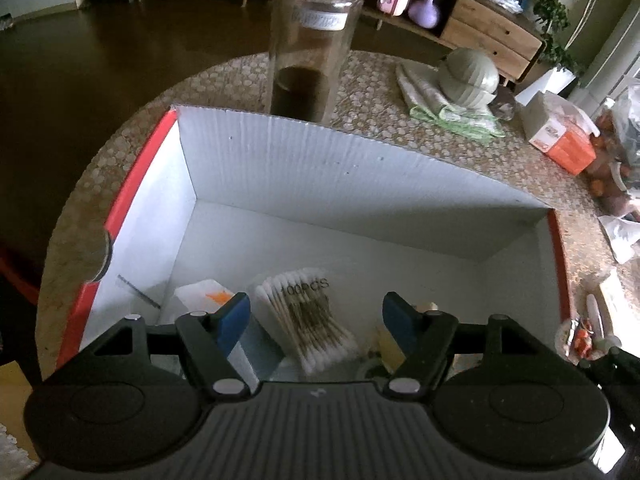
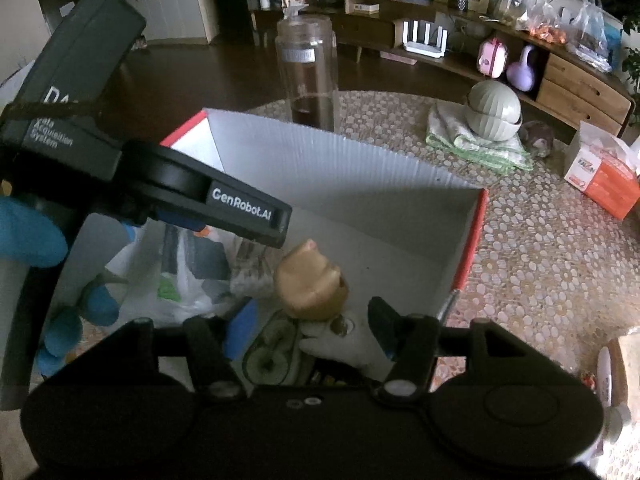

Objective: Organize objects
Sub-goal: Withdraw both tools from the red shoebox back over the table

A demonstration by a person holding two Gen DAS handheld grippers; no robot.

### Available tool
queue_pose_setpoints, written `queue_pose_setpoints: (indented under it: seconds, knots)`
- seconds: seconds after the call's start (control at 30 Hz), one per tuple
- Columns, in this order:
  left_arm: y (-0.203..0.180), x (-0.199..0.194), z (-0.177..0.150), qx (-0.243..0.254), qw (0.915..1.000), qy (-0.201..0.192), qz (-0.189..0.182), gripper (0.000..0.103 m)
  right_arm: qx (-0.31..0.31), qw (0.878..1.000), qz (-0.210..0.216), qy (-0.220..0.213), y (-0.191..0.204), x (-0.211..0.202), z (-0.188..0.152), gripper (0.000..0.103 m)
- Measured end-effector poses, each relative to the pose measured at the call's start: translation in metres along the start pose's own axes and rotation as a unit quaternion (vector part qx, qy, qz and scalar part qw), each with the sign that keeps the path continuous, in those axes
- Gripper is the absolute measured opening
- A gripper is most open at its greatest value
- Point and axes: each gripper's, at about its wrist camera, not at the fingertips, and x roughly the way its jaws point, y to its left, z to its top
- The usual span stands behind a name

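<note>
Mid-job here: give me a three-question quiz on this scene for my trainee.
1. True or false: the bag of cotton swabs lies inside the white box.
2. What stands on the table just behind the box's far wall? A) a glass jar B) a kettle C) a lamp
3. Fill in: the jaws of the left gripper and the right gripper are both ____.

Key:
1. True.
2. A, the glass jar, with something dark at its bottom.
3. Open; neither pair presses on anything, though the tan rounded object sits just ahead of the right gripper.
</note>
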Motion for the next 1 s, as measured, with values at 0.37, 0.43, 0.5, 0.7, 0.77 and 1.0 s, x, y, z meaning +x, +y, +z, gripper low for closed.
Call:
queue_pose_setpoints:
  seconds: [0.37, 0.43, 0.5, 0.7, 0.77, 1.0]
  knots:
    - [-0.025, -0.059, -0.024, 0.029, 0.9988, -0.039, -0.009, 0.072, 0.003, 1.000, -0.001, -0.031, -0.002, -0.052, -0.014, 0.063]
    - [-0.029, -0.071, -0.029, 0.030, 0.9984, -0.048, -0.011, 0.072, 0.005, 0.999, -0.001, -0.036, -0.004, -0.063, -0.018, 0.063]
    - [-0.034, -0.082, -0.036, 0.034, 0.9978, -0.055, -0.013, 0.072, 0.007, 0.999, 0.000, -0.043, -0.007, -0.073, -0.022, 0.063]
    - [-0.052, -0.109, -0.058, 0.059, 0.9950, -0.078, -0.019, 0.072, 0.012, 0.998, 0.010, -0.058, -0.017, -0.103, -0.037, 0.070]
    - [-0.060, -0.116, -0.065, 0.069, 0.9936, -0.087, -0.023, 0.072, 0.011, 0.998, 0.016, -0.064, -0.021, -0.114, -0.044, 0.072]
    - [-0.087, -0.137, -0.092, 0.098, 0.9879, -0.110, -0.047, 0.072, 0.014, 0.997, 0.029, -0.076, -0.038, -0.140, -0.072, 0.077]
